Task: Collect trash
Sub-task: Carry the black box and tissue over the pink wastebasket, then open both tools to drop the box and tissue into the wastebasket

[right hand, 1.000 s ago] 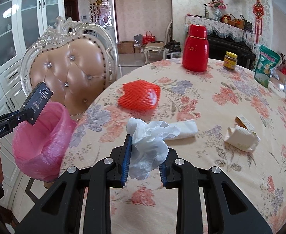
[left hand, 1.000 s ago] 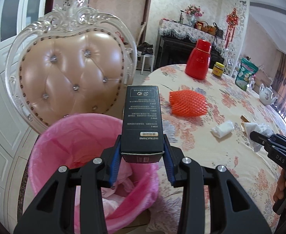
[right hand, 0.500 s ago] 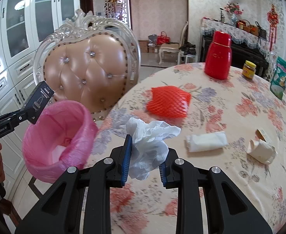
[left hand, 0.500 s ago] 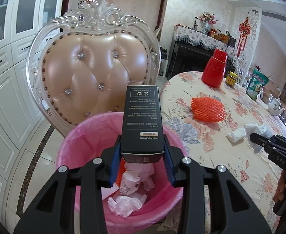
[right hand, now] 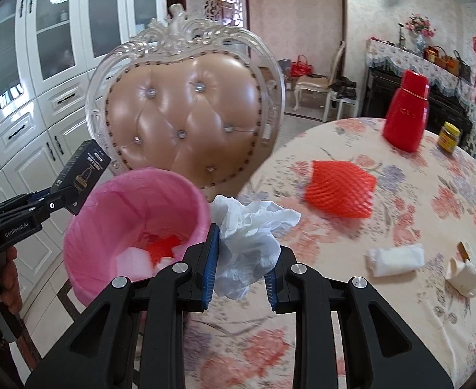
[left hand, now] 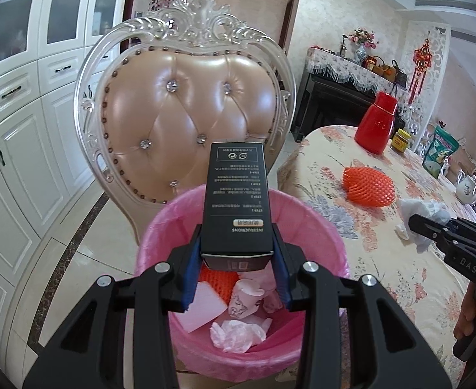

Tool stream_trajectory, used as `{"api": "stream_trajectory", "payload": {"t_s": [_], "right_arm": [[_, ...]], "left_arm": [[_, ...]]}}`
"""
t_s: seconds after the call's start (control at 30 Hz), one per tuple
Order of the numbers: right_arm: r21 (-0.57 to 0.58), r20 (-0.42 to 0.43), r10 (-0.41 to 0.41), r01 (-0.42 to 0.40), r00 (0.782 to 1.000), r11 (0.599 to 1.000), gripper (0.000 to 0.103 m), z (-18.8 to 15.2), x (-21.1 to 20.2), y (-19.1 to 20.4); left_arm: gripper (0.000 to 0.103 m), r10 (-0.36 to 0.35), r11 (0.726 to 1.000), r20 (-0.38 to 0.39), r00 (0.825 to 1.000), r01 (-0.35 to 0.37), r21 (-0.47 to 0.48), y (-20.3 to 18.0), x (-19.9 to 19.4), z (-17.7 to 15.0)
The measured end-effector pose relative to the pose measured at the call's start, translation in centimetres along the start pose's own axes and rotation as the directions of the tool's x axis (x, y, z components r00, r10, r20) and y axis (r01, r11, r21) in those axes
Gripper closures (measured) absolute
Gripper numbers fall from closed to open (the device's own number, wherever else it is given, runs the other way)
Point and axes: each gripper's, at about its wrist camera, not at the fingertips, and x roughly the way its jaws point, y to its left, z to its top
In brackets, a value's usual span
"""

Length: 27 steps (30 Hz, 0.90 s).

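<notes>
A: What's around you?

B: A padded chair [left hand: 189, 113] with a silvery carved frame stands right behind the pink-lined bin [left hand: 319, 227], and the bin sits just beside the edge of the desk [left hand: 400, 275] with its floral cloth. On the desk I see a red foam net [left hand: 367, 186], a red flask [left hand: 377, 126] and a small jar [left hand: 400, 139] farther back.

A: Anything else on that desk?

B: From my right side, a rolled white tissue [right hand: 395, 257] and a crumpled paper cup [right hand: 464, 275] lie near each other, well apart from the bin.

A: And the bin itself?

B: Already holding scraps: another red net, a white piece, crumpled plastic.

A: Your grippers?

B: My left gripper [left hand: 238, 269] is narrow, clamped on the black box [left hand: 236, 201], which hangs above the bin's mouth. My right gripper [right hand: 239, 267] is pinched tight on a crumpled white plastic bag [right hand: 247, 236], over the desk edge, just beside the bin's rim.
</notes>
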Motion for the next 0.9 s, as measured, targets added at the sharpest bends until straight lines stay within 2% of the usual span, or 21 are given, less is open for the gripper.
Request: {"api": "stream_trajectory", "payload": {"t_s": [0.4, 0.9], "right_arm": [[-0.058, -0.034, 0.085, -0.086, 0.996, 0.995, 0.078, 1.1, 2.4, 4.9], [-0.112, -0.058, 0.134, -0.14, 0.989, 0.984, 0.078, 2.2, 4.1, 8.5]], "left_arm": [[0.065, 0.005, 1.0, 0.003, 1.0, -0.005, -0.017, 1.7, -0.7, -0.3], [0.065, 0.008, 0.999, 0.008, 1.0, -0.008, -0.032, 2.8, -1.0, -0.3]]}}
